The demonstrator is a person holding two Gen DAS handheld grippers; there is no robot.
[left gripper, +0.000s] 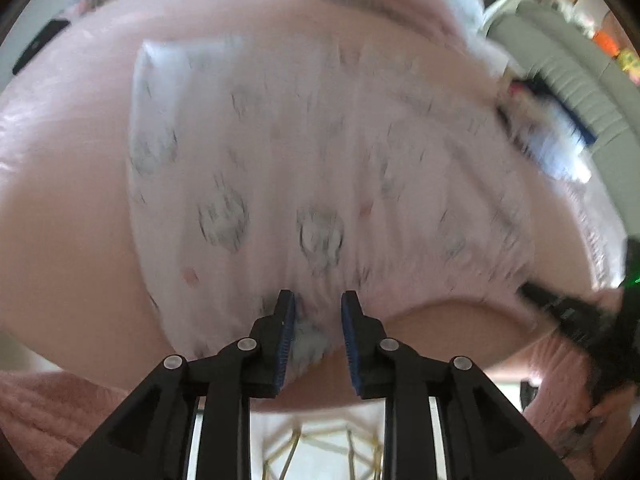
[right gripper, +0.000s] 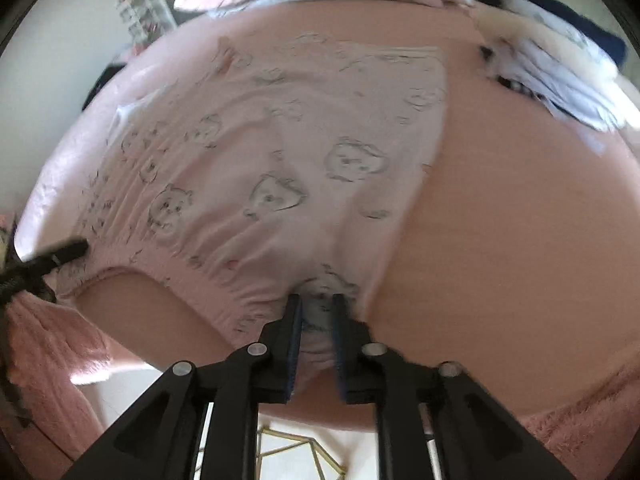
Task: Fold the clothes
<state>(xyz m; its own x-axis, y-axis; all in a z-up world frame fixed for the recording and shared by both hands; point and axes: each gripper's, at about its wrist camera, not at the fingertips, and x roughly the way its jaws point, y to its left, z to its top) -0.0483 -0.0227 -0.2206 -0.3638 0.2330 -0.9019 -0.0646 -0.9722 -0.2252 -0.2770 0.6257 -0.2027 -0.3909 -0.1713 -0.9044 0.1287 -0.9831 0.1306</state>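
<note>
Left gripper [left gripper: 318,300]: jaws parted, near hem of the pale pink bear-print garment [left gripper: 312,168] lies in the gap, pads not pressing it. Right gripper [right gripper: 316,302]: jaws nearly together, a bunch of the same hem sits between the pads; looks pinched, though blur makes contact hard to confirm. Garment lies spread on the pink bedspread [right gripper: 520,220], running away from both sets of fingers. In the left view the other gripper shows at the right edge, in the right view at the left edge, both at the hem. Further off, right of the garment: pile of other clothes [right gripper: 560,80].
</note>
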